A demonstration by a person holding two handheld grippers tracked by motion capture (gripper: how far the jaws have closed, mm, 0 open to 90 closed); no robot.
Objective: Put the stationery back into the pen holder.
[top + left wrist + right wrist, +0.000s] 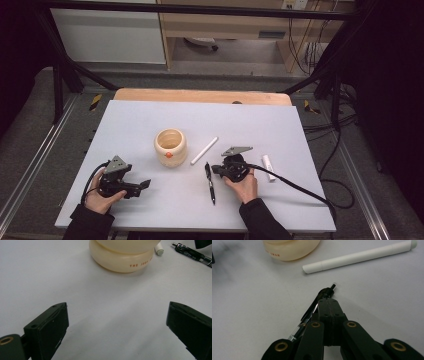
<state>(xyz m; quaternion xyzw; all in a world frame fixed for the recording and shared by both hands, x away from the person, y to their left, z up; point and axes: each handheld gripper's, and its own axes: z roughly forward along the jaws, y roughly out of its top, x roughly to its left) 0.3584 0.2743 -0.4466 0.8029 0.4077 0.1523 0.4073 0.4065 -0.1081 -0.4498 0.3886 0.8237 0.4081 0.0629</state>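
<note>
The right gripper (pixel 329 303) has its jaws pressed together directly over the clip end of the black pen (pixel 312 312), which lies flat beneath them; beyond lie the white marker (pixel 359 257) and cream pot (pixel 292 248)

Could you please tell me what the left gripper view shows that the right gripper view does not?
The left gripper view adds the left claw, jaws wide open, and orange lettering on the cream pot. The right gripper view adds the right claw, shut, over the black pen, and the white marker's full length. Both share pot, pen and the marker's end.
</note>
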